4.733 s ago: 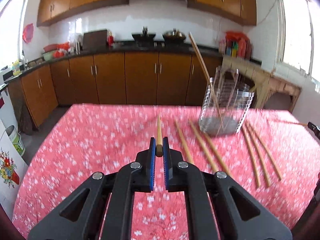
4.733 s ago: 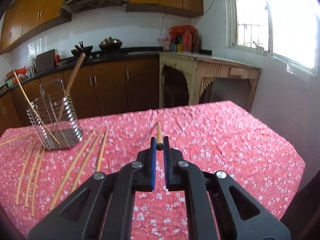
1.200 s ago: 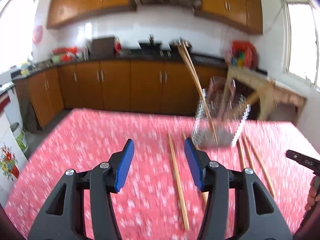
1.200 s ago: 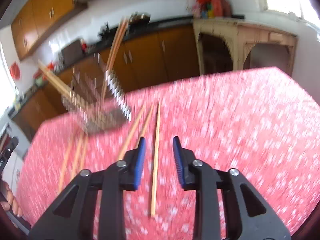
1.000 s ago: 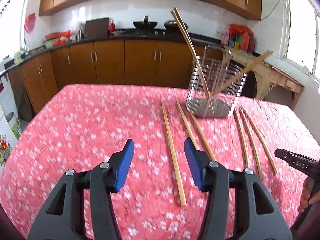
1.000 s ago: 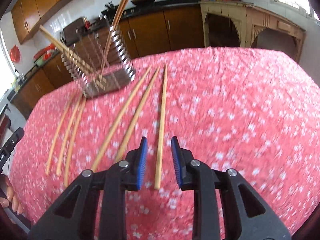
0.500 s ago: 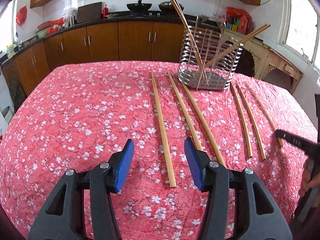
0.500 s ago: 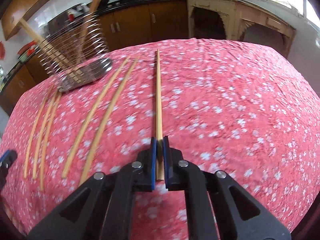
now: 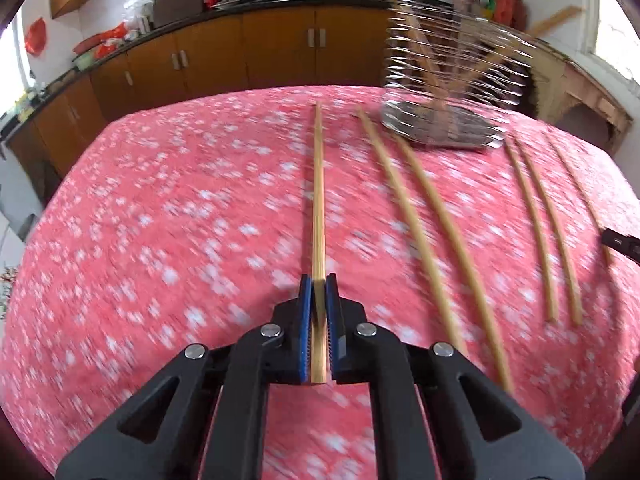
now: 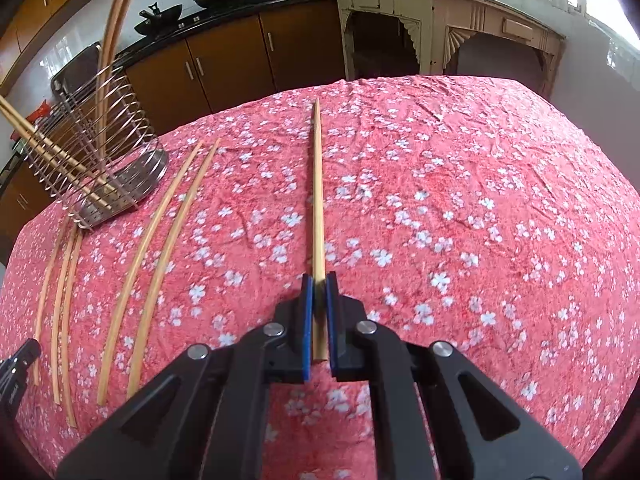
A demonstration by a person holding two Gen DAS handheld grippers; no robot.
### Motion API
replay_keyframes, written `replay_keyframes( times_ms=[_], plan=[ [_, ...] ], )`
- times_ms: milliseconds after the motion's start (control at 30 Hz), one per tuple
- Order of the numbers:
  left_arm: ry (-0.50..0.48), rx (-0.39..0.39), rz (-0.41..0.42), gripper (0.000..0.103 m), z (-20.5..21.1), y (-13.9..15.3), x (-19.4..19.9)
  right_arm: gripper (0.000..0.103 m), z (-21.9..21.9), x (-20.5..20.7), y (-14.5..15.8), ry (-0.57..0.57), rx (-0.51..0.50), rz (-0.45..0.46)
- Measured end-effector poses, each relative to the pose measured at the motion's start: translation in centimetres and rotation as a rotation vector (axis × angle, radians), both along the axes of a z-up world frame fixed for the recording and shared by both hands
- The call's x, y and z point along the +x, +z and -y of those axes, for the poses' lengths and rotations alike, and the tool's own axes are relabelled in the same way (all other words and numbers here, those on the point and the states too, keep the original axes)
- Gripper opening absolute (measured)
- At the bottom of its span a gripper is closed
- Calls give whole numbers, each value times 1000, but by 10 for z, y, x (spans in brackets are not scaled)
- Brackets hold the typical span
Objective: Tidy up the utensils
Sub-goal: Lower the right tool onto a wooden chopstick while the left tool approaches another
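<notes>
- Your counter (image 10: 500, 200) lies bare to the right of the chopsticks, out to its far edge.
- Your wire holder (image 9: 444, 92) is blurred in the left wrist view, far right, chopsticks leaning inside.
- Your left gripper (image 9: 319, 312) has its jaws clamped on one chopstick (image 9: 318, 184).
- Your right gripper (image 10: 319, 312) has its jaws pinching another chopstick (image 10: 318, 184); both point away.

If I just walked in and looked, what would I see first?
Probably the long wooden chopstick pinched in the left claw, stretching away over the bright pink flowery tablecloth. The right claw pinches another chopstick the same way. Next comes the shiny wire holder at the far side, with chopsticks leaning out, and loose ones lying beside it.
</notes>
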State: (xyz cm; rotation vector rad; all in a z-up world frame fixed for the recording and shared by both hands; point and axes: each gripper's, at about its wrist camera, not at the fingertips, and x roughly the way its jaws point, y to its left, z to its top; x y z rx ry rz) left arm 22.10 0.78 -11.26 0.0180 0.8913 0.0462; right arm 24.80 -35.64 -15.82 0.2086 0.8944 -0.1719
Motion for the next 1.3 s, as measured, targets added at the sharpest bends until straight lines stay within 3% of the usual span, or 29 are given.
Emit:
replay_keyframes(
  times_ms=[100, 367, 700, 933, 1167, 1300],
  plan=[
    [24, 2, 3, 7, -13, 0, 14, 8, 8, 7, -1, -28, -31, 7],
    [-23, -118, 20, 8, -35, 1, 16, 8, 10, 4, -3, -29, -47, 23],
    [-62, -77, 9, 10, -29, 4, -2, 8, 11, 2, -4, -29, -40, 25],
    [-88, -16, 4, 20, -15, 0, 7, 8, 10, 3, -3, -28, -50, 22],
    [-83, -54, 6, 20, -17, 1, 8, 8, 7, 2, -2, -21, -91, 11],
    [-93, -36, 3, 20, -18, 1, 0, 8, 0, -6, -3, -5, -121, 5]
  ],
)
